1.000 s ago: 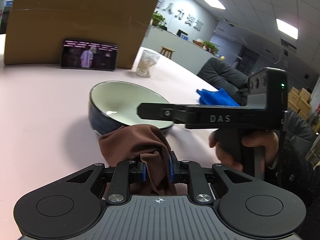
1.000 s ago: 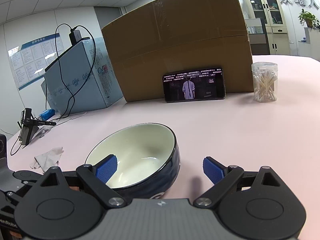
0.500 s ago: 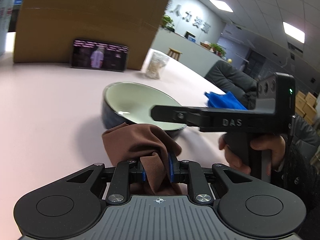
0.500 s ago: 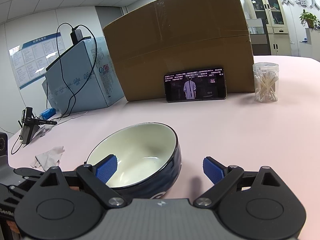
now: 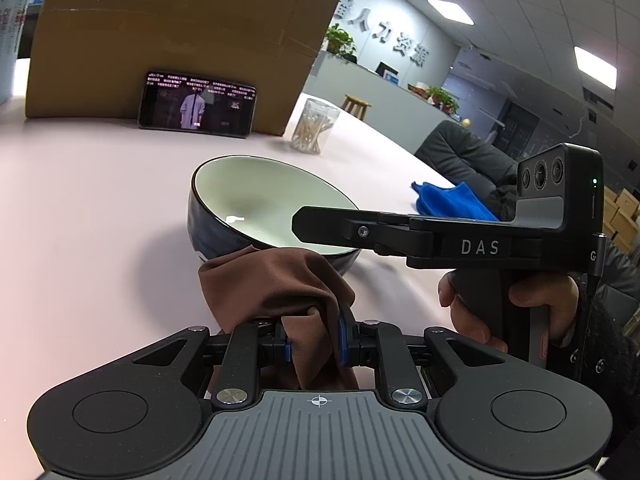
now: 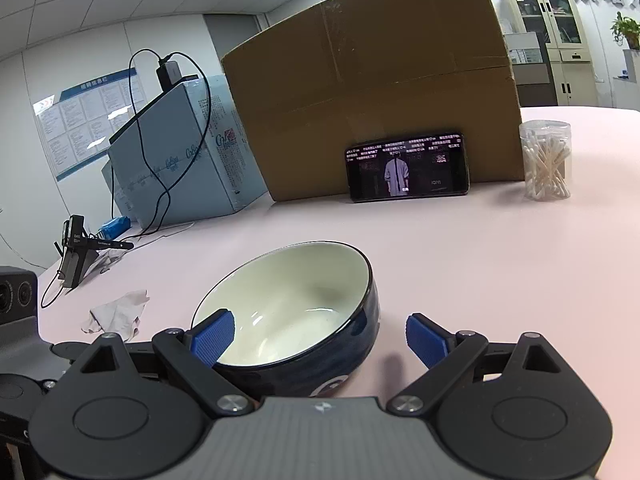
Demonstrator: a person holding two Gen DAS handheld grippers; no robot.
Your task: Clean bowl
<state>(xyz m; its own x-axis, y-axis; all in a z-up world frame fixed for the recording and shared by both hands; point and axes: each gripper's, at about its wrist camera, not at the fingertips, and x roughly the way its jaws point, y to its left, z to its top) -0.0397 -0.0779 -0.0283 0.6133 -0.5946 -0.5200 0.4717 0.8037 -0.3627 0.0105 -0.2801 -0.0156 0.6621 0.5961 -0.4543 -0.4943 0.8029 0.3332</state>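
Surface: pale pink tabletop (image 6: 460, 264)
Bowl: dark-blue ceramic bowl, cream inside (image 6: 296, 308), on tabletop, rim straddled by right gripper (image 6: 320, 336), jaws spread apart
Left gripper (image 5: 312, 340): clamped onto brown cloth (image 5: 280, 288), beside bowl
Behind: phone (image 6: 406, 166) against cardboard box (image 6: 372, 92)

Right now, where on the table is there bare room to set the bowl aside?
Bare pink table stretches between bowl, phone and swab jar. Crowded: crumpled tissue and cables on the left in the right wrist view.
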